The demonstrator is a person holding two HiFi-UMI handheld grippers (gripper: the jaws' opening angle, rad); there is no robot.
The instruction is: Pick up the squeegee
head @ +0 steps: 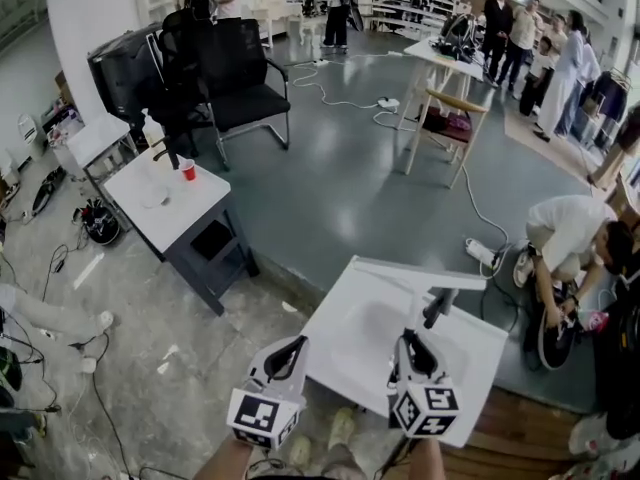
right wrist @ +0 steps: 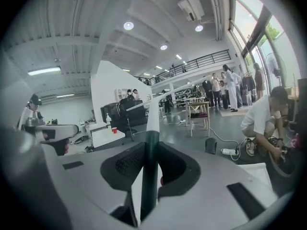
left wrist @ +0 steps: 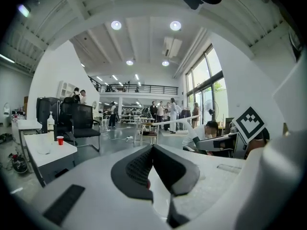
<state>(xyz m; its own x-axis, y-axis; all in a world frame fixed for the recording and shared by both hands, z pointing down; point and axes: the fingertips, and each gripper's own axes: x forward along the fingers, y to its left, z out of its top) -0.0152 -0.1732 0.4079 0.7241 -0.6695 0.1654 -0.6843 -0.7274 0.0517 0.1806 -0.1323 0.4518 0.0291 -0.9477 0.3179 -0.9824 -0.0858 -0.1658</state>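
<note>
Your left gripper (head: 288, 351) and right gripper (head: 415, 350) have matt white plastic shells; their black pads (left wrist: 139, 166) look rubbery and finely ribbed. The squeegee (right wrist: 149, 147) handle between your right jaws is smooth, dark and slightly glossy, white further up. The white basin top (head: 470, 360) near you looks smooth and faintly shiny. The far grey floor (head: 350, 168) is smooth with soft sheen; near left, rough bare concrete (head: 150, 368).

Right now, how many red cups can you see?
1. The red cup stands on the small white table near the black chair. Others may be hidden in the far clutter.
</note>
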